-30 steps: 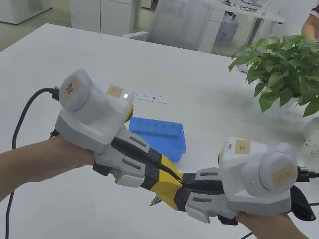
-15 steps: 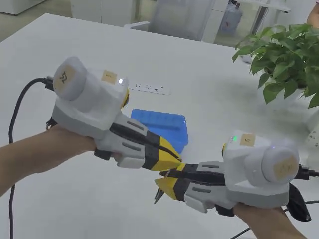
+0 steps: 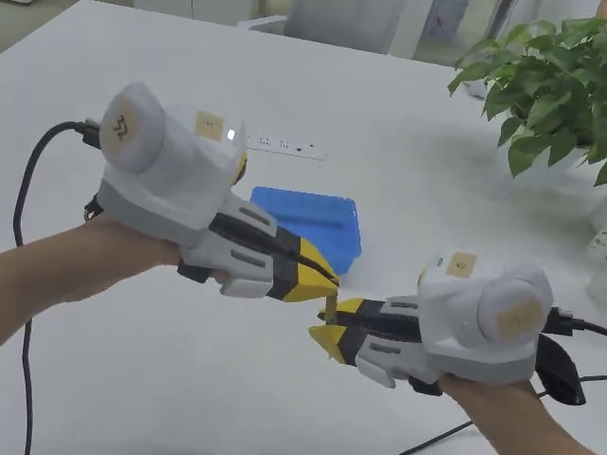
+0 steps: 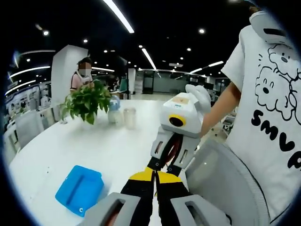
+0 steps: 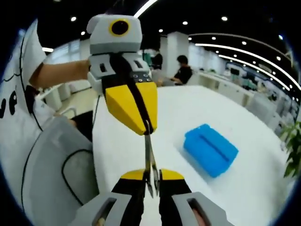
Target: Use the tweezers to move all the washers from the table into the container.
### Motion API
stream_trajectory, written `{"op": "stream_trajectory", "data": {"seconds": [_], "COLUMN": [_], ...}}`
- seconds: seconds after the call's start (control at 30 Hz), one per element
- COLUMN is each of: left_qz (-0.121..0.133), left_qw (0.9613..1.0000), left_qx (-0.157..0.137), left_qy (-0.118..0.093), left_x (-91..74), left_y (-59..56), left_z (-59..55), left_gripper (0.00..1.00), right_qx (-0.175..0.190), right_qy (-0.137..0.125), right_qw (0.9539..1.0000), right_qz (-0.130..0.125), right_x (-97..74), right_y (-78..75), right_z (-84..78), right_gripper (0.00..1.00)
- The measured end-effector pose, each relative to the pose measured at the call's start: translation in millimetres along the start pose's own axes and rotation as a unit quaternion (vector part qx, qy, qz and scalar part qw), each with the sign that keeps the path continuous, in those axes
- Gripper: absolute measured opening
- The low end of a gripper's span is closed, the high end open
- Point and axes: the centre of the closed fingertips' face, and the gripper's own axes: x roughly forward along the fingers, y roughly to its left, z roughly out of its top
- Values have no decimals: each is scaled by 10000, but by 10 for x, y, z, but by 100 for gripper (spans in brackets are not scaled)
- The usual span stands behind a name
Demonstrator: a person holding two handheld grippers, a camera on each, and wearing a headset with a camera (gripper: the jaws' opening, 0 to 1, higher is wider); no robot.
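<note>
Now, on the near side of the blue container, my left hand-held gripper and right hand-held gripper face tip to tip, each clamped on one end of the tweezers spanning them.

Place: open-plan office
Evidence: long white tables, ceiling strip lights, swivel chair, potted plant, power strip

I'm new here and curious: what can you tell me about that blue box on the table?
The box is low, rectangular and bright blue, plastic by its look, with rounded corners and a long rectangular panel moulded in its top. It lies flat on the white table, with nothing else visibly touching it. In the head view the left gripper hides its near left corner. Its contents cannot be seen.
</note>
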Motion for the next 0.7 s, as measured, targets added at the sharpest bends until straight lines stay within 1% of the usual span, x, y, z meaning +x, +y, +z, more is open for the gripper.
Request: {"op": "stream_trajectory", "data": {"seconds": [0.03, 0.07, 0.1, 0.13, 0.17, 0.2, 0.23, 0.27, 0.3, 0.33, 0.37, 0.43, 0.47, 0.5, 0.53, 0.6, 0.67, 0.7], "left_qz": [74, 164, 196, 315, 368, 447, 496, 528, 632, 638, 643, 648, 616, 634, 652, 668, 683, 672], "left_qw": [10000, 9996, 9993, 9978, 9968, 9953, 9943, 9939, 9912, 9898, 9872, 9851, 9827, 9824, 9809, 9789, 9747, 9736], "left_qx": [28, 148, 208, 368, 424, 488, 503, 498, 553, 597, 678, 709, 699, 667, 639, 630, 684, 673], "left_qy": [37, 158, 241, 452, 567, 710, 794, 835, 1019, 1124, 1289, 1427, 1598, 1627, 1719, 1824, 2017, 2075], "left_x": [8, 20, 32, 45, 59, 80, 91, 108, 117, 130, 153, 187, 203, 221, 232, 257, 284, 295], "left_y": [6, 19, 21, 55, 74, 113, 141, 164, 220, 239, 266, 310, 347, 386, 445, 500, 556, 574], "left_z": [-39, -101, -146, -237, -297, -386, -447, -498, -611, -681, -792, -911, -1014, -1058, -1133, -1220, -1355, -1398], "left_gripper": [0, 0, 0, 0, 0, 0, 0, 0, 0, 0, 0, 0, 0, 0, 0, 0, 0, 0], "right_qx": [-103, -106, -144, -234, -312, -440, -458, -478, -513, -487, -477, -438, -418, -402, -416, -438, -395, -242], "right_qy": [107, 179, 241, 361, 448, 573, 615, 655, 735, 836, 885, 972, 1015, 1057, 1086, 1175, 1194, 1204], "right_qw": [9999, 9998, 9996, 9991, 9985, 9974, 9970, 9967, 9960, 9953, 9949, 9942, 9939, 9935, 9932, 9921, 9921, 9924], "right_qz": [-26, -14, 16, 23, 7, 29, 48, 59, 67, 83, 96, 113, 122, 120, 104, 80, 29, 39], "right_x": [25, 47, 77, 129, 167, 231, 280, 332, 403, 455, 495, 577, 603, 634, 663, 720, 761, 783], "right_y": [-31, -43, -54, -84, -112, -142, -153, -172, -202, -224, -241, -271, -279, -291, -307, -340, -384, -386], "right_z": [-42, -70, -95, -144, -179, -228, -252, -282, -337, -387, -423, -505, -530, -552, -569, -607, -640, -667], "right_gripper": [7, 7, 7, 7, 8, 8, 8, 7, 8, 8, 8, 8, 8, 8, 8, 8, 9, 9]}}
